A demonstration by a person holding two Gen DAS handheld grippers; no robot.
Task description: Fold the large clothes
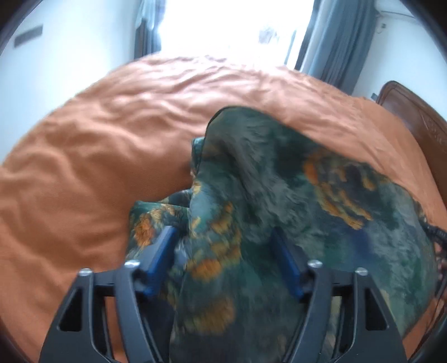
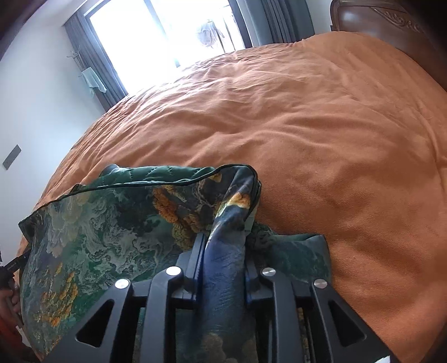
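Left gripper [image 1: 223, 245] gapes around the green patterned garment [image 2: 111, 231] on the orange bedspread [image 2: 321, 125], not pinching. Right gripper [image 2: 223, 251] sits on a bunched fold; whether it pinches is unclear. Soft, slippery: pinch the piped edge.

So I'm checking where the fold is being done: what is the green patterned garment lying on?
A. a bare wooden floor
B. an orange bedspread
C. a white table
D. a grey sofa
B: the green patterned garment lies on a wrinkled orange bedspread that covers the bed, with a wooden headboard behind it.
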